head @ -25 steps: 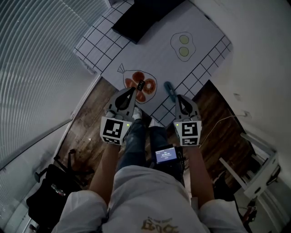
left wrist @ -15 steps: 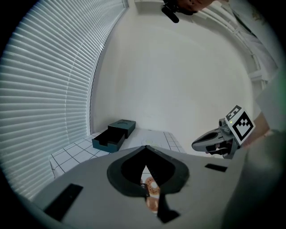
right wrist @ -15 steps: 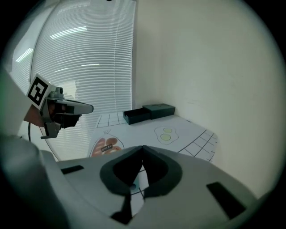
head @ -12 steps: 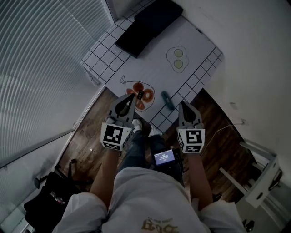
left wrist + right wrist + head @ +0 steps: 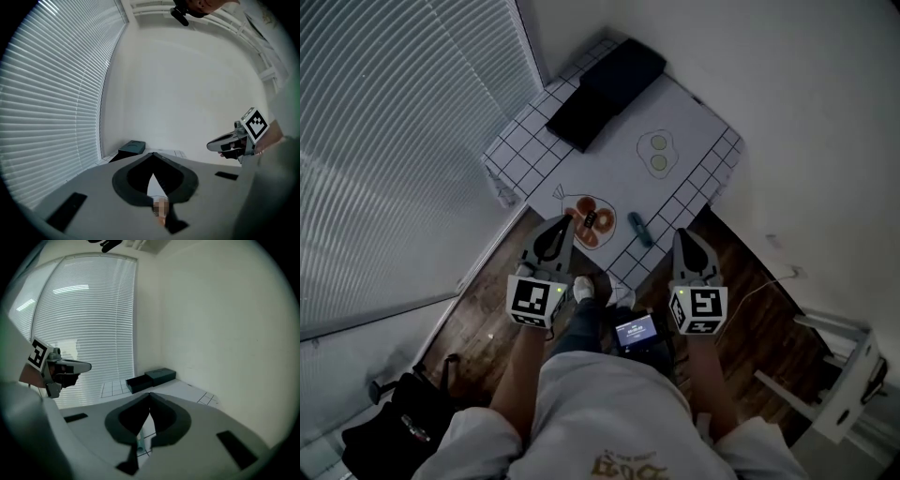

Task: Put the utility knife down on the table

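The teal utility knife [image 5: 639,230] lies on the white gridded table [image 5: 698,131], near its front edge and free of both grippers. In the right gripper view a sliver of the knife [image 5: 139,442] shows through the gap behind the jaws. My left gripper [image 5: 567,221] hangs above the table's front edge, shut and empty, with its tips meeting [image 5: 152,154]. My right gripper [image 5: 682,234] is held level with it to the right of the knife, shut with nothing in it [image 5: 150,394]. Each gripper shows in the other's view.
A black box [image 5: 605,89] lies at the table's far end. Printed drawings of an orange plate [image 5: 591,220] and green circles [image 5: 658,153] mark the cloth. Window blinds [image 5: 394,141] fill the left. A black bag [image 5: 389,427] and white furniture [image 5: 844,375] stand on the wood floor.
Both grippers have risen and drawn back from the table, staying shut and empty. The table looks smaller and farther. The knife has kept its place on the cloth.
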`<action>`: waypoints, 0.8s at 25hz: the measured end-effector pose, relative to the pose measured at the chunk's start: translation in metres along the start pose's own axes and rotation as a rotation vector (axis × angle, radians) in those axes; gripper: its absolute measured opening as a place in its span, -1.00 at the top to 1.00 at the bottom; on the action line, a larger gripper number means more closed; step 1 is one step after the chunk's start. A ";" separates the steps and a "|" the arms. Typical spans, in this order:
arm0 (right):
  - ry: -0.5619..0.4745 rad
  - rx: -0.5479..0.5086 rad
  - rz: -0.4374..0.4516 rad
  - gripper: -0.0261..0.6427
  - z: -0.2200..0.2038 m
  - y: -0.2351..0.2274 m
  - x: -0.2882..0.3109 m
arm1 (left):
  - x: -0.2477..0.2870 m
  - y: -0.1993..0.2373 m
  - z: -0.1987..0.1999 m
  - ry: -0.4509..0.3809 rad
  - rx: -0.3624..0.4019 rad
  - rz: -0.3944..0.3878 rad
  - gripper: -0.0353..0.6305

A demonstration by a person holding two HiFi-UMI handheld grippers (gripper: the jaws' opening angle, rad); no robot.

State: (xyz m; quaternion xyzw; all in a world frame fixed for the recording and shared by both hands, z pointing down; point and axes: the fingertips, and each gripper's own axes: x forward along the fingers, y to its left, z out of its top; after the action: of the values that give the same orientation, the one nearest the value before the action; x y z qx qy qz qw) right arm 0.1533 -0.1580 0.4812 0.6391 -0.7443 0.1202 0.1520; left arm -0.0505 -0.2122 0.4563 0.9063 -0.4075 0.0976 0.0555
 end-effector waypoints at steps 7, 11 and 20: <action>-0.042 0.031 -0.021 0.90 0.015 -0.001 -0.030 | -0.021 0.002 0.028 -0.060 0.017 0.020 0.87; -0.074 0.047 -0.017 0.90 0.026 0.004 -0.039 | -0.033 0.000 0.043 -0.087 0.024 0.029 0.87; -0.150 0.055 0.007 0.90 0.055 0.017 -0.051 | -0.057 -0.009 0.076 -0.174 0.053 0.048 0.87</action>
State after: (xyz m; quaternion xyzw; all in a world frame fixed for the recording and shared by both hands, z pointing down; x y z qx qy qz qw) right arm 0.1395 -0.1292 0.4116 0.6478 -0.7522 0.0927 0.0779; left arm -0.0708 -0.1779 0.3694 0.9024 -0.4297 0.0305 -0.0064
